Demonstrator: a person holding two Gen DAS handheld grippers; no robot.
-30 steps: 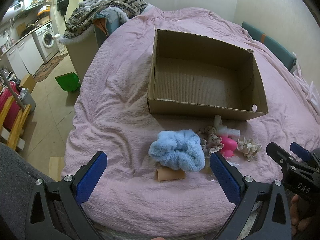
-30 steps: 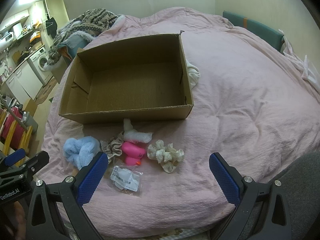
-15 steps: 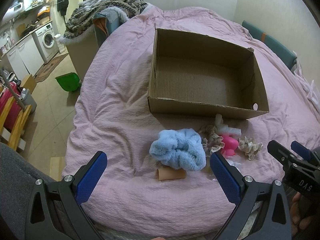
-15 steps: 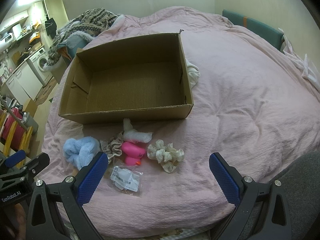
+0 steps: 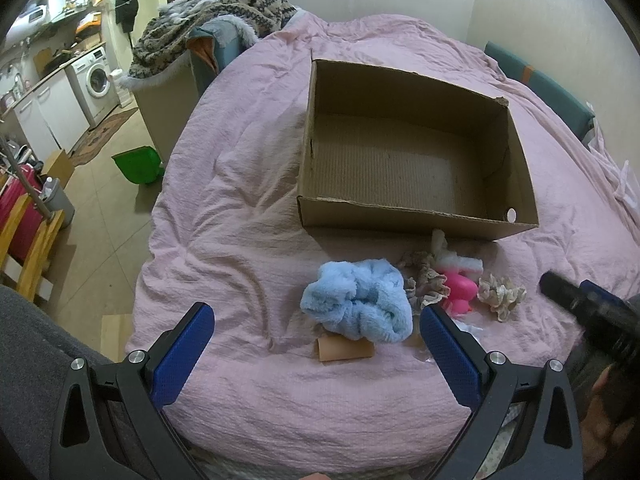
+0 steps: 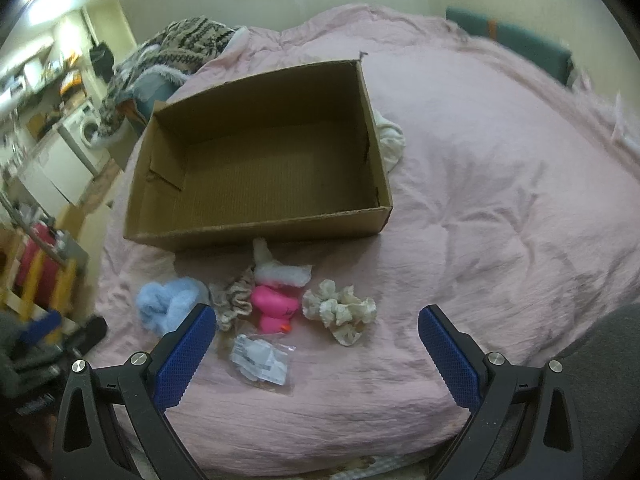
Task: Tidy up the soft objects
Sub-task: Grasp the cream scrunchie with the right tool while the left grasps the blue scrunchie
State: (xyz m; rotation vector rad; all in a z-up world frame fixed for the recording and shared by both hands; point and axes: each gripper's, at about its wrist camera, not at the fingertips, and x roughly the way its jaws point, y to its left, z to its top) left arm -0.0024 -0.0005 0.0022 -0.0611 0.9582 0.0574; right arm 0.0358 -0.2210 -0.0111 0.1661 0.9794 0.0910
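Observation:
An empty cardboard box (image 5: 412, 222) (image 6: 260, 236) sits on the pink bed. In front of it lie a fluffy blue scrunchie (image 5: 358, 306) (image 6: 168, 306), a brown-striped scrunchie (image 5: 426, 282) (image 6: 234, 304), a pink toy (image 5: 460, 294) (image 6: 274, 304), a white fluffy piece (image 5: 448, 250) (image 6: 280, 270), a cream scrunchie (image 5: 500, 296) (image 6: 340, 310) and a small plastic packet (image 6: 262, 360). My left gripper (image 5: 318, 344) is open just short of the blue scrunchie. My right gripper (image 6: 318, 344) is open just short of the cream scrunchie and the packet.
A cardboard tube (image 5: 346, 350) lies under the blue scrunchie's near edge. A white cloth (image 6: 390, 144) lies beside the box's right wall. A knitted blanket (image 5: 212, 12) covers a chair at the bed's far left. A green bin (image 5: 138, 166) stands on the floor.
Both grippers have moved slightly forward toward the objects and the right view has turned a little. The objects have not moved.

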